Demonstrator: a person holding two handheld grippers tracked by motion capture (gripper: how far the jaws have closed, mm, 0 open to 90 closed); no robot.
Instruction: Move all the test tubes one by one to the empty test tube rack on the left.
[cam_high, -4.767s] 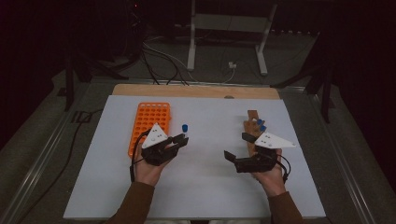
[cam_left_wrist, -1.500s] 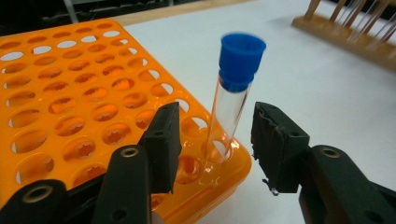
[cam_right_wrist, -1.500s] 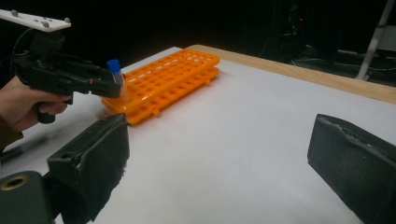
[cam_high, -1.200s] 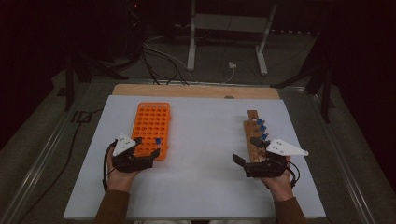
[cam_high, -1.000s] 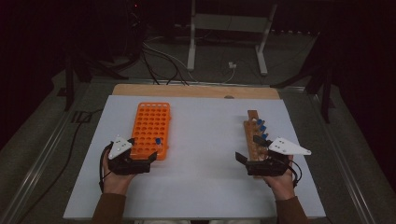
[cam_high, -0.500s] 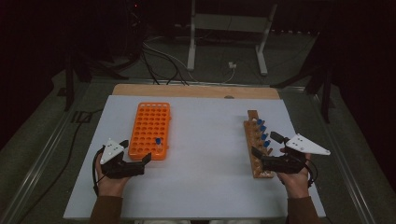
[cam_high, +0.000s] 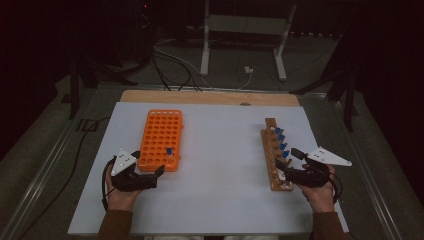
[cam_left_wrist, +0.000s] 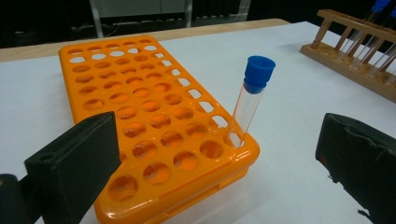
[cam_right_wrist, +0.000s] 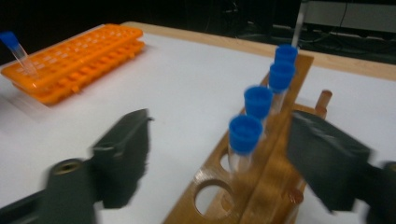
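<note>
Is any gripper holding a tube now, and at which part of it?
No. The left gripper is open and empty beside the orange rack; the right gripper is open around the nearest tube in the wooden rack, not gripping it.

My high view looks forward and down over the whole worktop (cam_high: 220, 150) from my side. My left gripper view sits low and close, facing the orange rack (cam_left_wrist: 154, 121) toward 1 o'clock. My right gripper view faces the wooden rack (cam_right_wrist: 261, 158) close up; both gripper views share both racks.
</note>
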